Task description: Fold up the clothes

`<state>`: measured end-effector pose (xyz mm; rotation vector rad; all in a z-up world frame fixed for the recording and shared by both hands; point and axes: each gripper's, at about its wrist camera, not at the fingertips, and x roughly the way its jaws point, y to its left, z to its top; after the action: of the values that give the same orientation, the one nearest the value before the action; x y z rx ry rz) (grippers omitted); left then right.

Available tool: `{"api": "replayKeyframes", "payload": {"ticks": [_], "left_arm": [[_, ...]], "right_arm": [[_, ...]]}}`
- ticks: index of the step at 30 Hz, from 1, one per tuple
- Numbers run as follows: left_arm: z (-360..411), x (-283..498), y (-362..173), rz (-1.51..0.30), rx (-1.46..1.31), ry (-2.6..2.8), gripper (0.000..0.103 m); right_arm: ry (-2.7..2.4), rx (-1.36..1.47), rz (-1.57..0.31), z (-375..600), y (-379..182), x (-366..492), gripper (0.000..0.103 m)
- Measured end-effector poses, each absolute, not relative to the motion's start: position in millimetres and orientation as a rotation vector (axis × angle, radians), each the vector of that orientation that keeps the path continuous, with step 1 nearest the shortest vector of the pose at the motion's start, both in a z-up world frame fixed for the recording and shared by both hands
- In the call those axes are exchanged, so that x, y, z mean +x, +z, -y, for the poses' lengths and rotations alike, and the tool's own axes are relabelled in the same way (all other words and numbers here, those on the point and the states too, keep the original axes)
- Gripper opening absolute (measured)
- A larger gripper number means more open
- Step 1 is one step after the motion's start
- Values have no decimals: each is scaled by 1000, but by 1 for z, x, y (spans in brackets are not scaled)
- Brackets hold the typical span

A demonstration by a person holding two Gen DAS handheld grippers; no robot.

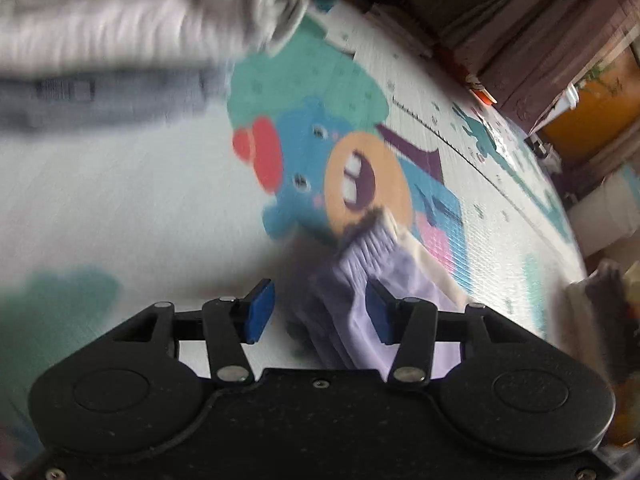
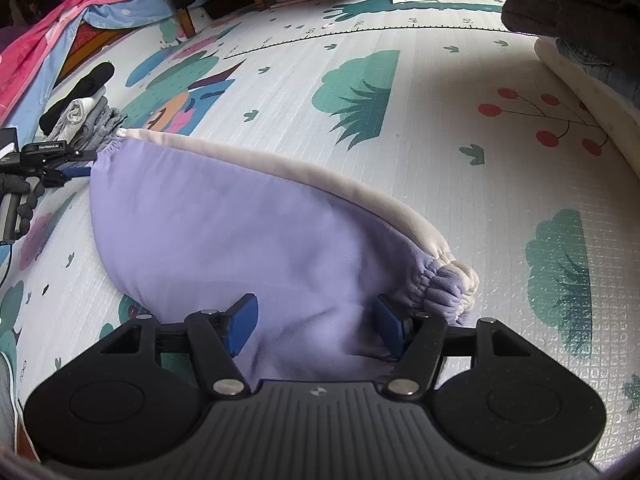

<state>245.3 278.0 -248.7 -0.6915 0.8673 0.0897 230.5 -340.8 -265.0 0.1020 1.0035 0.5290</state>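
A lilac and cream garment (image 2: pixel 240 220) with gathered elastic ends lies flat on the play mat (image 2: pixel 440 128). My right gripper (image 2: pixel 316 326) is open, its blue pads on either side of the lilac cloth near the gathered cuff (image 2: pixel 444 280). My left gripper (image 1: pixel 320 312) is open too, with the other gathered end (image 1: pixel 368 252) bunched between its pads. The left gripper also shows in the right wrist view (image 2: pixel 76 168) at the garment's far left end.
A stack of folded grey and white clothes (image 2: pixel 84 120) sits on the mat beyond the garment, blurred at top left in the left wrist view (image 1: pixel 140 40). A pile of dark clothes (image 2: pixel 568 8) and a white cushion (image 2: pixel 588 92) lie at right. Pink bedding (image 2: pixel 60 28) lies at far left.
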Motion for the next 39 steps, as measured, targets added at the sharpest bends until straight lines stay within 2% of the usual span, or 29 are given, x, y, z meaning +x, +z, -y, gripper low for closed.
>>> {"api": "replayKeyframes", "payload": {"ticks": [1, 6, 9, 15, 22, 26, 31, 39], "left_arm": [[-277, 245, -254, -884, -726, 111, 46], [-286, 240, -253, -869, -874, 180, 46], [-278, 244, -249, -905, -858, 191, 31], [-273, 247, -254, -908, -924, 247, 31], [-261, 248, -253, -886, -747, 216, 11], [-256, 243, -241, -838, -713, 168, 9], [-230, 244, -198, -754, -532, 56, 9], [-97, 228, -149, -558, 92, -238, 9]], "right_arm": [[530, 101, -1003, 341, -265, 230, 65], [534, 106, -1001, 342, -266, 230, 66], [538, 101, -1001, 341, -266, 230, 66], [543, 97, -1004, 343, -265, 232, 66], [547, 93, -1004, 341, -266, 231, 68], [551, 90, -1002, 341, -266, 231, 69], [552, 96, -1000, 341, -266, 230, 69], [554, 103, -997, 342, -266, 230, 69]]}}
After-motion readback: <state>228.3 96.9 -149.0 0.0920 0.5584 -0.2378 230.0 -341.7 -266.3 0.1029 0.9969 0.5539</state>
